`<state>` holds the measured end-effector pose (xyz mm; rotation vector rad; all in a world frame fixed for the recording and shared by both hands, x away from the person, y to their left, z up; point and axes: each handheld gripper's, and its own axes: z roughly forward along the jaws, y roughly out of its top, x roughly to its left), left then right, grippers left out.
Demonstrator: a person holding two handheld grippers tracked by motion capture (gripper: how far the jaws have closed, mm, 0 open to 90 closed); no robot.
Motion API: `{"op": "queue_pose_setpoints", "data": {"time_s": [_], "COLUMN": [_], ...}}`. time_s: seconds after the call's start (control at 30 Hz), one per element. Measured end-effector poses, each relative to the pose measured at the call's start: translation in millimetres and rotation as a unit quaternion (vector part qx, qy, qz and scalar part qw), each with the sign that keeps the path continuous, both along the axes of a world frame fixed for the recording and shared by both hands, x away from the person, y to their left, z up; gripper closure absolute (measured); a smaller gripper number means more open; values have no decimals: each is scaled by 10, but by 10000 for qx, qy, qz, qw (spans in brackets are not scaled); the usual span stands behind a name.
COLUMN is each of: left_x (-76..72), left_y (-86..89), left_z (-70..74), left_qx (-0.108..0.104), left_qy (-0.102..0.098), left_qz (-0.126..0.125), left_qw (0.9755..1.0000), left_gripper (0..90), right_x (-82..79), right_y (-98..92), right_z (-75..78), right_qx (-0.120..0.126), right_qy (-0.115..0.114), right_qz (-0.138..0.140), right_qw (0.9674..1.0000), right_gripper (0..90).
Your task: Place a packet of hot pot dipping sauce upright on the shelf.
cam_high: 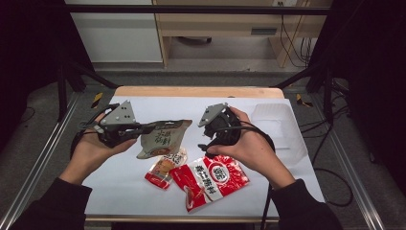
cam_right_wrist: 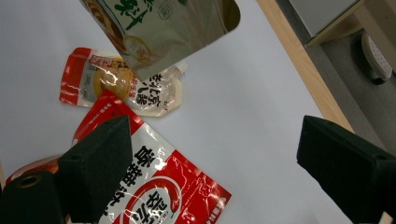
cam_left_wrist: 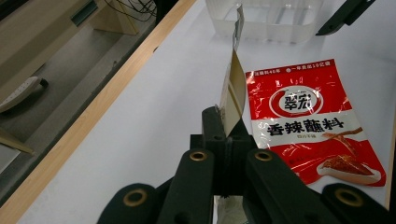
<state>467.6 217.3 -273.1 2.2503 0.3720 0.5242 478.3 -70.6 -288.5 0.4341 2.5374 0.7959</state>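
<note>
Colour rundown: the pouch (cam_high: 163,137) in the left claw (cam_left_wrist: 223,122) is a beige-olive with dark green lettering and an orange-brown picture near one end. The big packet (cam_high: 209,180) lying flat is bright red with a white band, red characters and a round white logo. The small sachet (cam_high: 163,170) is red at the edge, cream with an orange-yellow food photo. Desk (cam_high: 268,143) is white with a light wood edge. Both claws are black, with grey plates on top.
</note>
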Motion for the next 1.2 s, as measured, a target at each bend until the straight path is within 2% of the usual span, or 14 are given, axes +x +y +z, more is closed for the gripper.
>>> {"op": "queue_pose_setpoints", "data": {"time_s": [0.1,0.27,0.33,0.37,0.5,0.63,0.77,0.87,0.93,1.07,1.17,1.2], "left_x": [-7,-28,-31,-36,-44,-53,-70,-90,-93,-84,-84,-84], "left_y": [-39,-172,-187,-230,-315,-376,-404,-392,-360,-304,-275,-265], "left_z": [-9,-61,-68,-89,-134,-170,-187,-211,-236,-278,-316,-333], "left_qx": [43,155,150,166,253,251,225,175,89,-100,-184,-216], "left_qy": [4,46,54,76,115,143,160,182,204,240,263,273], "left_qz": [-60,-229,-254,-334,-445,-517,-579,-607,-578,-511,-487,-451], "left_qw": [10000,9996,9995,9993,9986,9982,9979,9978,9981,9984,9983,9984], "left_gripper": [900,900,900,900,900,900,900,900,900,900,894,865], "right_x": [-5,-4,1,17,61,81,73,66,69,64,62,62], "right_y": [52,151,167,189,227,288,337,348,337,347,370,372], "right_z": [4,-34,-44,-59,-76,-152,-240,-270,-262,-239,-210,-194], "right_qx": [-130,-325,-329,-328,-252,-195,-303,-318,-327,-268,-363,-442], "right_qy": [43,64,59,93,117,312,416,524,549,490,443,442], "right_qz": [129,309,330,417,574,730,851,917,965,983,959,948], "right_qw": [9998,9990,9989,9985,9980,9967,9950,9939,9933,9936,9937,9935], "right_gripper": [176,209,223,272,354,445,601,808,893,900,900,900]}}
